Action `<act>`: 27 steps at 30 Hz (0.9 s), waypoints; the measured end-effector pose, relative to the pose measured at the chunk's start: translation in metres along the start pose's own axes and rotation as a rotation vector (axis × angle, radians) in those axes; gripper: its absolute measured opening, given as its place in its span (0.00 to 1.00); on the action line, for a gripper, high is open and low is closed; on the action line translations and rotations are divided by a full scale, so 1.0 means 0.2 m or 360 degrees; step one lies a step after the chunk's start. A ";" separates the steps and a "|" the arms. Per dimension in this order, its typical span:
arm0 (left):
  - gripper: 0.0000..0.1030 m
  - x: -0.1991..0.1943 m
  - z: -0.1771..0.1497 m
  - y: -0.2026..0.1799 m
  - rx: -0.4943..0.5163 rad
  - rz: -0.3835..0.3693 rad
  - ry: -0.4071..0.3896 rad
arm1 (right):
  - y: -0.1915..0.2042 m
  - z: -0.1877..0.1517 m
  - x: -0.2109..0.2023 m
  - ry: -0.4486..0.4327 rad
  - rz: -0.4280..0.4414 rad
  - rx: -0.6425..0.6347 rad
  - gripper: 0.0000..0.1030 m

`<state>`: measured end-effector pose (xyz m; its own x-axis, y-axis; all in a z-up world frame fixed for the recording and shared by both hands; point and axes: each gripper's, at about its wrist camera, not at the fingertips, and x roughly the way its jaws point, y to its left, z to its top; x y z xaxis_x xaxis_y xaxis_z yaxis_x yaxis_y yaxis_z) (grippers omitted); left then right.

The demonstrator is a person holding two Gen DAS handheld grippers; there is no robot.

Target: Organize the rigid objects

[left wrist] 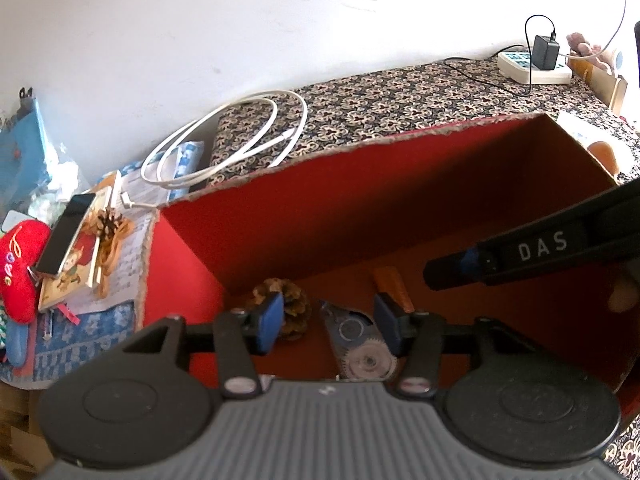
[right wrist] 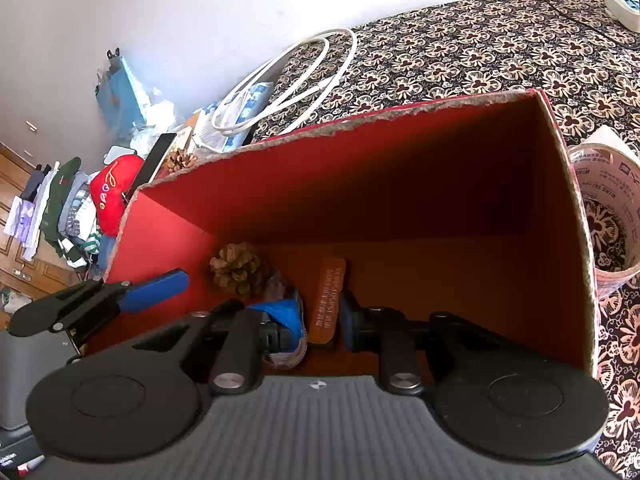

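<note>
A red cardboard box stands open on the patterned tablecloth, and both grippers reach into it. On its floor lie a pine cone, a see-through correction tape dispenser and a small orange bar. My left gripper is open; the dispenser lies between and below its blue pads, untouched. From the right, my right gripper comes in just beside the orange bar. In the right wrist view my right gripper has its jaws slightly apart, with the orange bar showing in the gap below them, the dispenser to the left and the pine cone beyond.
A coiled white cable lies behind the box. Left of it are a phone on a book, a second pine cone and a red plush. A power strip sits far right, a tape roll beside the box.
</note>
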<state>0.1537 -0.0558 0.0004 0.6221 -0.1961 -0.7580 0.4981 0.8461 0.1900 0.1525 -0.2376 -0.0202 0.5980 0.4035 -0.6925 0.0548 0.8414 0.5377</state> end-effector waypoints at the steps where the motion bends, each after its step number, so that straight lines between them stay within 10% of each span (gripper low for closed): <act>1: 0.55 0.00 0.00 0.00 -0.0003 0.0004 0.0001 | 0.00 0.00 0.00 0.0001 0.0000 0.0001 0.05; 27: 0.60 0.01 0.00 0.01 -0.0065 0.0077 0.0032 | 0.00 -0.01 -0.03 -0.0063 0.0004 -0.0010 0.06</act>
<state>0.1563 -0.0542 0.0003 0.6326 -0.1446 -0.7609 0.4422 0.8740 0.2015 0.1477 -0.2383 -0.0169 0.6294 0.3911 -0.6715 0.0484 0.8427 0.5362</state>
